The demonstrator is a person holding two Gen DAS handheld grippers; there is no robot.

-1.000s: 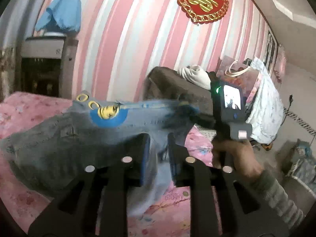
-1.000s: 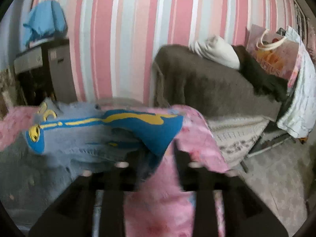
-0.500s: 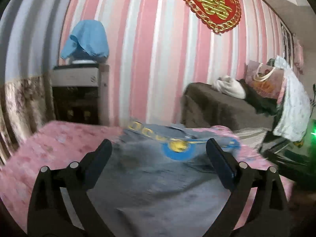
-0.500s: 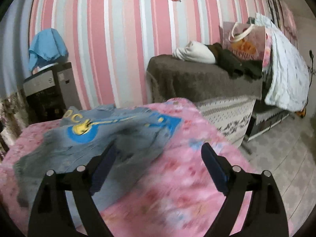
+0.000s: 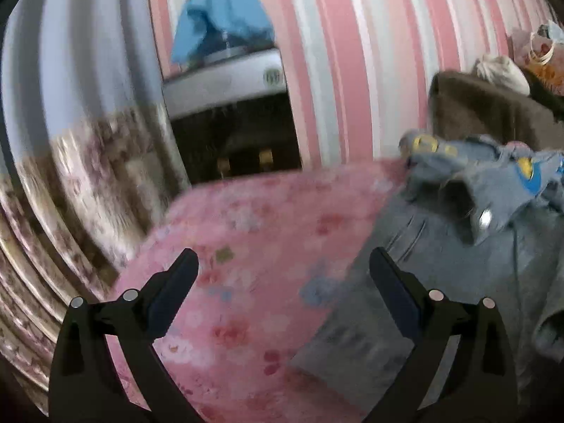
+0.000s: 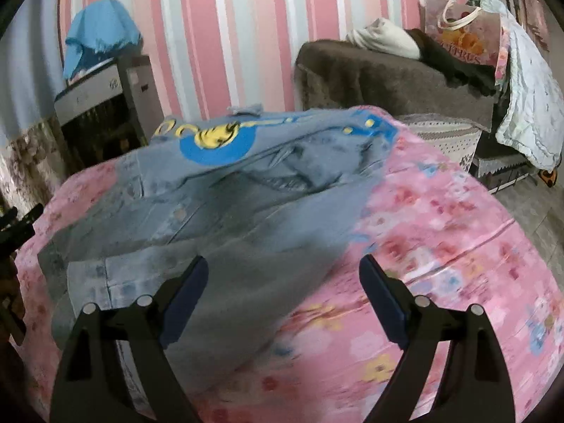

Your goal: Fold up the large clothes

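A grey-blue denim jacket with a blue and yellow print lies spread and partly folded on the pink floral bed. In the left wrist view the jacket lies at the right. My left gripper is open and empty above the pink cover, just left of the jacket's edge. My right gripper is open and empty above the jacket's near hem. A dark part of the left gripper shows at the left edge of the right wrist view.
A dark cabinet with a blue cloth on top stands against the striped wall. A brown-covered sofa with clothes and a bag stands at the right. Tiled floor lies beyond the bed's right side.
Both grippers let go of the jacket and opened wide; it now lies on the bed. The left gripper has swung left toward the bed's left side. The right has pulled back.
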